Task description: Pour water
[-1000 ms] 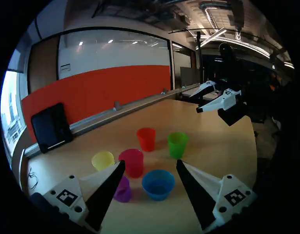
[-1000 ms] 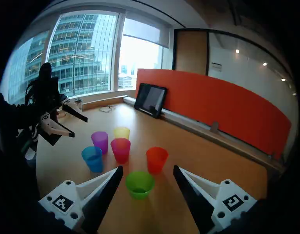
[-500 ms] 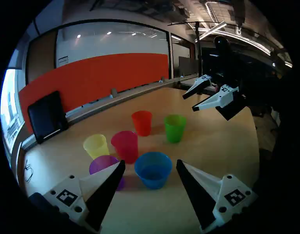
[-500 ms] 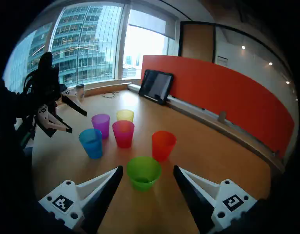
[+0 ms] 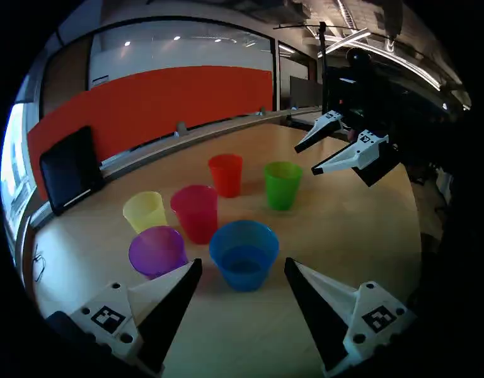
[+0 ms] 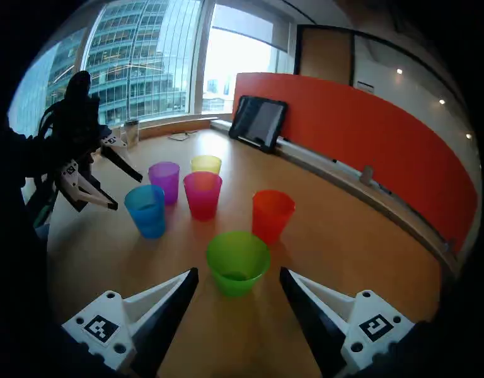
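Both tools are on approach and nothing is grasped yet. In the left gripper view, the left gripper (image 5: 241, 261) has its jaws spread wide and empty. The translucent blue plastic cup (image 5: 244, 254) stands upright low in the centre of the frame, just ahead of the gap between the fingers. Its bottom looks darker, which we take to be a little water, though we cannot be sure. The translucent purple plastic cup (image 5: 157, 251) sits just left of it, near the left finger. Behind them stand the pink plastic cup (image 5: 195, 213), the yellow plastic cup (image 5: 144, 211), the red plastic cup (image 5: 225, 174) and the green plastic cup (image 5: 282, 184), all upright on the light wooden table (image 5: 343, 227). In the right gripper view, the right gripper (image 6: 237, 271) is likewise wide open and holds nothing. The green cup is centred just beyond its fingertips, and we cannot tell what that cup contains. A black tablet (image 6: 259, 123) leans at the table's far edge, well clear of the work. We judge the step in hand to be seating each cup between its fingers. For the left, we would advance straight so the blue cup enters the gap without the left finger nudging the purple cup. We would grip below the rim and close gently, since thin plastic probably flexes. We would keep the cup upright until it is over the receiving cup.
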A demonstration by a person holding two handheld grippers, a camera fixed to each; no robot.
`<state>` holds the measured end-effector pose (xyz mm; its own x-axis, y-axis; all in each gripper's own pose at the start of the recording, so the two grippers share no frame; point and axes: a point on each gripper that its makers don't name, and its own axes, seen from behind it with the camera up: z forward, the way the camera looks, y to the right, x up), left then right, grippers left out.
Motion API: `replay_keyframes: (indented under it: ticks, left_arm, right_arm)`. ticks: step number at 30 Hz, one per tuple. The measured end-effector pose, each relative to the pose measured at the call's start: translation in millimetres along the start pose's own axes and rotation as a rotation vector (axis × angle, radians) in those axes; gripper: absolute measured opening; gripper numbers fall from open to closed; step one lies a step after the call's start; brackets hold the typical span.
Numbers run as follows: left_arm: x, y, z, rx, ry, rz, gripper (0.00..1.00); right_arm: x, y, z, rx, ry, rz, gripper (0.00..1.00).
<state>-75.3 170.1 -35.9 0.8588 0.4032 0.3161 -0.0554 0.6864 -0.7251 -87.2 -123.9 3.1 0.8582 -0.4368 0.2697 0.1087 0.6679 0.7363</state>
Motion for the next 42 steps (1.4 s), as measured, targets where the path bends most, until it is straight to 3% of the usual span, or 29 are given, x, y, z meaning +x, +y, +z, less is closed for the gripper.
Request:
replay_keyframes:
  ticks: [9, 29, 42]
  left_arm:
    - [-12.8, -1.7, 13.0, -0.006, -0.037, -0.018, 0.97]
    - [-10.0, -1.1, 39.7, -0.036, -0.064, -0.023, 0.97]
    - [-9.4, -2.0, 49.9, -0.045, -0.073, -0.037, 0.95]
  right_arm:
    - [-10.4, -2.1, 12.3, 0.013, -0.028, 0.013, 1.00]
    - [-6.8, -1.2, 49.1, 0.046, -0.053, 0.025, 1.00]
    - [-1.5, -0.5, 56.8, 0.056, -0.050, 0.020, 1.00]
